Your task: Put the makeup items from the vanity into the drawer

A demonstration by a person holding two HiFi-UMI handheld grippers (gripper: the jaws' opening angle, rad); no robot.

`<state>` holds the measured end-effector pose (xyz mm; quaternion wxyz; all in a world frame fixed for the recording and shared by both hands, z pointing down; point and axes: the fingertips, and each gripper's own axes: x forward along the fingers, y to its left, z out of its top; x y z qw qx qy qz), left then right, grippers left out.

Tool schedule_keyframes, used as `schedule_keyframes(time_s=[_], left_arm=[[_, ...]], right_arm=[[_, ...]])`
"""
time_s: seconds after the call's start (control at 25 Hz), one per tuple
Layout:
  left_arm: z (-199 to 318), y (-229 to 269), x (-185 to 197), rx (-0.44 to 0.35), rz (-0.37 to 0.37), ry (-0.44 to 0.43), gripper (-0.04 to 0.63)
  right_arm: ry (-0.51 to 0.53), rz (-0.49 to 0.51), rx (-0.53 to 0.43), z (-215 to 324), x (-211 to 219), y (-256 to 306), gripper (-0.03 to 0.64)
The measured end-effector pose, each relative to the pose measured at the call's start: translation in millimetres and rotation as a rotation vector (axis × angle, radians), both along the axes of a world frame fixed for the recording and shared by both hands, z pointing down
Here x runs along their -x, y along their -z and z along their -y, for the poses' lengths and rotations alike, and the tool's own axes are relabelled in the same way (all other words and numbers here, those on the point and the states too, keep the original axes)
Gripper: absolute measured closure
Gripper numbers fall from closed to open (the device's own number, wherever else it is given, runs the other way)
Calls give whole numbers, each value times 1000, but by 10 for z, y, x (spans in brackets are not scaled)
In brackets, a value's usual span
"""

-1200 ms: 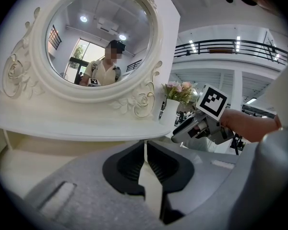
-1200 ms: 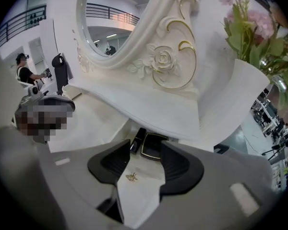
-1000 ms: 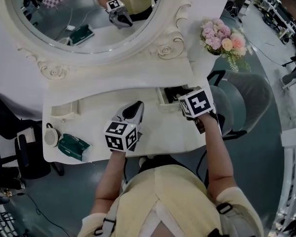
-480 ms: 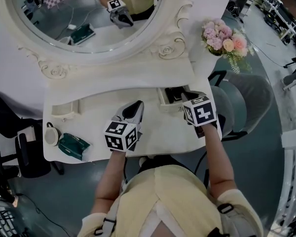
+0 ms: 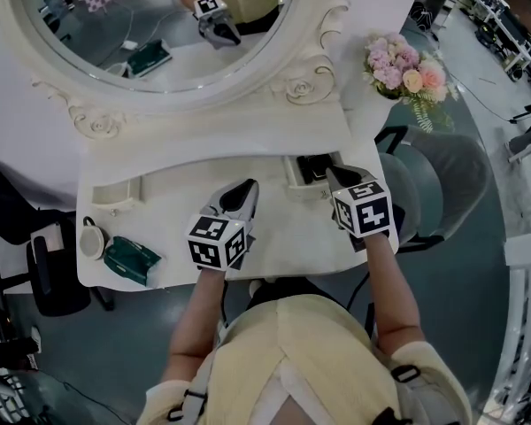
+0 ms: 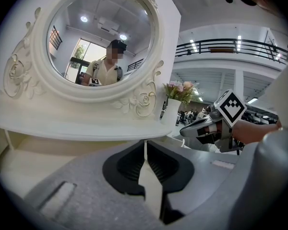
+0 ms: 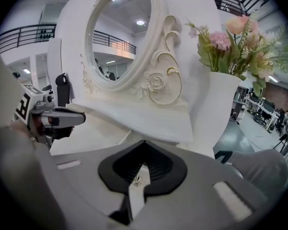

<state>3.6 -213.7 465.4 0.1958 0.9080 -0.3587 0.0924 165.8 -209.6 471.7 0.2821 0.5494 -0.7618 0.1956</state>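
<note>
green and flat, a makeup case is seen at the far left of the white vanity top, close to the front edge, with a round white pot just beside it. both are judged to be left to stow. behind them a small left drawer is shut, so nothing can be said of its contents.

toward the middle, the left gripper is held over bare tabletop, its claw pressed together with nothing between the pads. right of it the small right drawer is pulled out, and dark items are seen inside, too small to be named. the right gripper is held at that drawer's mouth, tilted down. its claw has just been closing and is pressed together with nothing held, though a tiny shiny speck is seen at the seam of the pads and cannot be identified. at the far right a vase of pink flowers is set at the vanity's end.

the step in hand is judged to be the end of a drop into the open drawer. the next move is judged to call for a reach across to the makeup case. a claw must be spread first, lowered over the case's narrower side, and closed without the case being pushed off the near edge. the left gripper is placed nearer to it.
</note>
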Motion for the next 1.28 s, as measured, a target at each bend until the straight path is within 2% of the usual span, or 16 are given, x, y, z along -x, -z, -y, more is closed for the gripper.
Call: schedule_keyframes(time_s=[0.4, 1.28], left_arm=[[0, -28, 1, 8, 7, -4, 588], [-6, -56, -10, 14, 10, -2, 588]], right_arm=[[-19, 140, -9, -35, 68, -7, 617], [9, 179, -16, -25, 109, 5, 615]])
